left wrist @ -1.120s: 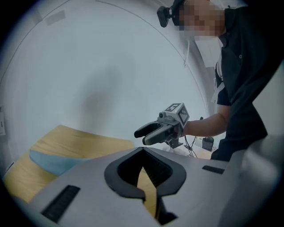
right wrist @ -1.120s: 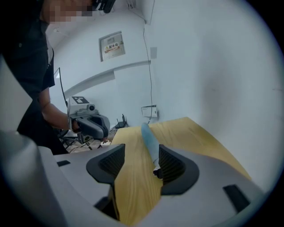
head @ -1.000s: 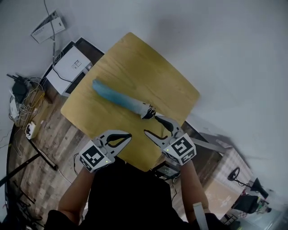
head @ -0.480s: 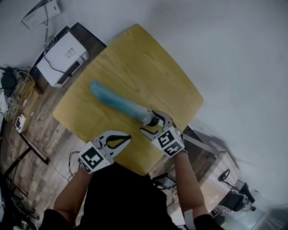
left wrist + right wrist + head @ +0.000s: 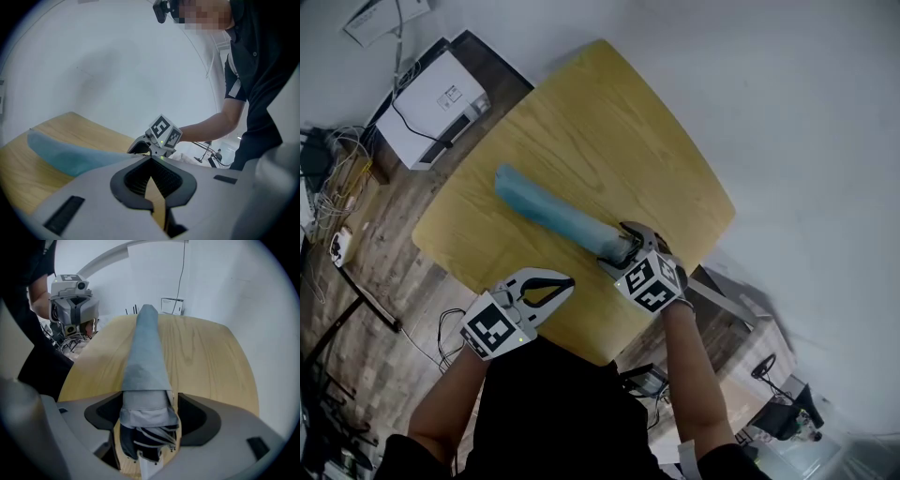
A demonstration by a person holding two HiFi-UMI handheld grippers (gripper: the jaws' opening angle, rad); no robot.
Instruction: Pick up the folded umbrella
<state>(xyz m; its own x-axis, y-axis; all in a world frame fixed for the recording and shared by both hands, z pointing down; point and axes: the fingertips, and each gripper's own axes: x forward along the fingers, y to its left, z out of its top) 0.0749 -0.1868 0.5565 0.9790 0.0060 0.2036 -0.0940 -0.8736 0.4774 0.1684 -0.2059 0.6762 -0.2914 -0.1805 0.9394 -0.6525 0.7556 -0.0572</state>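
Right gripper (image 5: 626, 242), jaws just opened wide astride folded umbrella (image 5: 548, 206) (unclamped), its long axis running away up-left.

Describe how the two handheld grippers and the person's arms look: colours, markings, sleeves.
Both the left gripper and the right gripper are light grey, with pointed jaws lined in black ribbed pads. Each carries a white cube with black square markers. No cables show on them. The person wears a black short-sleeved top, forearms bare.
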